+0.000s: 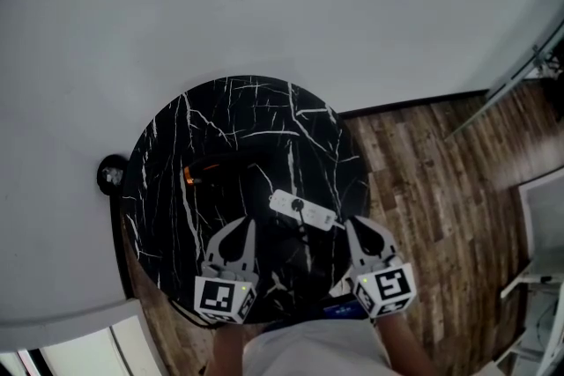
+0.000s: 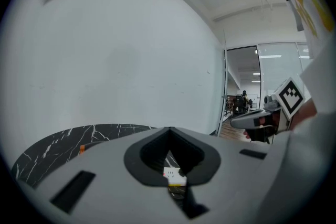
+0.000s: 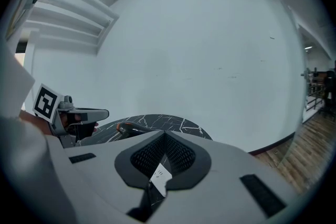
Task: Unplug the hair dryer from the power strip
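A white power strip (image 1: 302,209) lies on the round black marble table (image 1: 176,145), right of centre, with a black plug (image 1: 298,207) in it. The dark hair dryer (image 1: 225,173), with an orange mark, lies to the strip's left. My left gripper (image 1: 243,229) is shut and empty, above the table's near edge, short of the hair dryer. My right gripper (image 1: 355,227) is also shut and empty, just right of the strip. In the left gripper view the strip (image 2: 175,176) shows through the shut jaws. In the right gripper view I see the strip (image 3: 159,178) and the hair dryer (image 3: 131,128).
A white wall runs behind the table. Wood floor (image 1: 441,189) spreads to the right, with white furniture (image 1: 542,224) at the far right. A small round black object (image 1: 111,175) sits at the table's left edge, by the wall. A glass door (image 2: 244,92) stands beyond.
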